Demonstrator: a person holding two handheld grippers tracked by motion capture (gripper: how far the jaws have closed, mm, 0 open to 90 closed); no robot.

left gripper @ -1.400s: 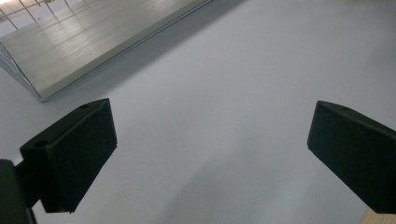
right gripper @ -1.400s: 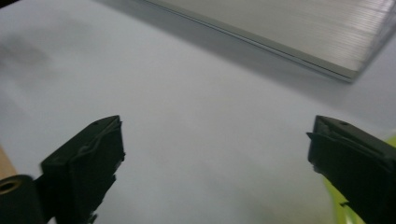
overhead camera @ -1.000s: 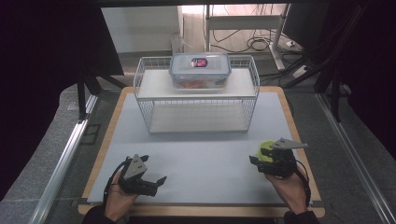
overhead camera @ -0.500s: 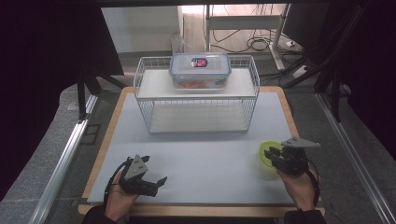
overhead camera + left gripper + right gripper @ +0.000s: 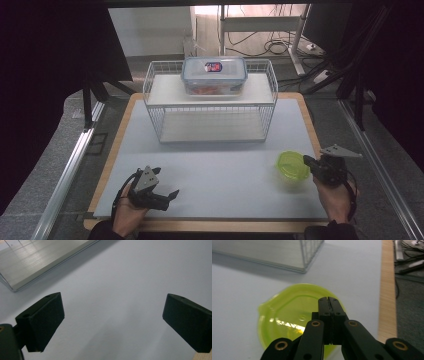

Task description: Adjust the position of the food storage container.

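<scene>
Jaws of the right gripper (image 5: 329, 300) have just closed together, empty, over the green lid (image 5: 287, 315).

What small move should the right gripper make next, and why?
Probably open its jaws. The right gripper is shut with its tips over the green lid, which lies flat on the mat, and nothing shows between the pads. A grip on the lid's rim would need open jaws first. The left gripper rests open.

- A wire rack (image 5: 210, 107) stood at the mat's (image 5: 220, 165) far side.
- A clear lidded box (image 5: 214, 75) sat on its top shelf.
- Cables (image 5: 272, 46) lay on the floor beyond.
</scene>
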